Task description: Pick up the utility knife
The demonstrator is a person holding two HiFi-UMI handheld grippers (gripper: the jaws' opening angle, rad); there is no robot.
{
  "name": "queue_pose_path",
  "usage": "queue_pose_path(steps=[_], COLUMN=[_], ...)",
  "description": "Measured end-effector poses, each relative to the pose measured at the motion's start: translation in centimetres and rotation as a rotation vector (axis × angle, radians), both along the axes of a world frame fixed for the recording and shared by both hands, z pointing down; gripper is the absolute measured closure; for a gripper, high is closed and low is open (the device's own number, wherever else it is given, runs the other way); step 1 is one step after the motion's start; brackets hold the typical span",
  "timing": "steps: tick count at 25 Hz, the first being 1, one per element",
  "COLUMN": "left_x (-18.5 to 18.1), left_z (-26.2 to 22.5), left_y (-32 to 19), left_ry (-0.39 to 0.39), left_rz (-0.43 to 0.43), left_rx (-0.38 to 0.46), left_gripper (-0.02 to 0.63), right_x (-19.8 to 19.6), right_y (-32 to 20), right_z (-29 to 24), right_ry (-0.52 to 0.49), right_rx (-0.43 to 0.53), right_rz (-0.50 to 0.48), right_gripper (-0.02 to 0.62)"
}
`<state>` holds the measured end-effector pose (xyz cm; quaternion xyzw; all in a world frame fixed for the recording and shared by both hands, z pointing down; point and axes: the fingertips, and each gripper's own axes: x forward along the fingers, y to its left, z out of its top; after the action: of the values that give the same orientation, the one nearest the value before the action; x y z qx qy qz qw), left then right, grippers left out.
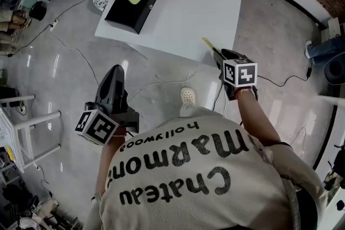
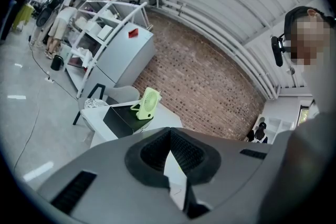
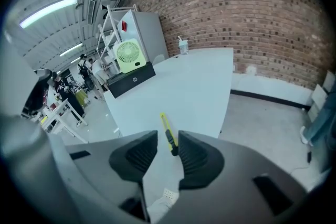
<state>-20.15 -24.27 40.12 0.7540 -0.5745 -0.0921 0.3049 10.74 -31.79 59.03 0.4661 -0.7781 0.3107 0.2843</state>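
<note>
Right gripper view showed my right claw [image 3: 166,150] wide and empty, the utility knife [image 3: 167,131] lying just ahead with its near end between my tips, close to the table [image 3: 205,81] edge, where a skewed close could have knocked it off.

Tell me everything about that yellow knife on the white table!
The utility knife is slim and yellow, plastic-looking, with a black slider toward its near end. It lies flat on the white table, close to the near edge, pointing away along the tabletop. The right gripper hangs open over its near end, with its pads not pressing on it.
</note>
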Motion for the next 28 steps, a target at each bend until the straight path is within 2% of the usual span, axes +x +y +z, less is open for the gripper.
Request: queue_pose_path(steps=[5, 12, 14, 20, 28], left_x=[-0.3, 0.2, 0.1, -0.1, -0.3], left_z=[-0.7, -1.3, -1.4, -1.3, -1.6], left_y=[-1.5, -2.6, -3.1, -3.6, -3.8], left_ry=[0.0, 0.005, 0.008, 0.021, 0.025], left_rz=[-0.015, -0.022, -0.027, -0.038, -0.047], left_rx=[0.026, 0.046, 0.05, 0.055, 0.068], left_gripper=[0.606, 0.606, 0.606, 0.606, 0.606], right_x=[-0.4, -0.2, -0.1, -0.1, 0.1], right_y=[-1.0, -1.1, -1.5, -1.5, -1.7], right_z=[1.1, 2.2, 2.3, 2.4, 2.6], right_ry=[0.025, 0.1, 0.119, 0.174, 0.163], right_rx=[-0.049, -0.075, -0.076, -0.063, -0.077], right_rz=[-0.039, -0.118, -0.13, -0.179, -0.152], right_gripper=[0.448, 0.449, 0.478, 0.509, 0.523])
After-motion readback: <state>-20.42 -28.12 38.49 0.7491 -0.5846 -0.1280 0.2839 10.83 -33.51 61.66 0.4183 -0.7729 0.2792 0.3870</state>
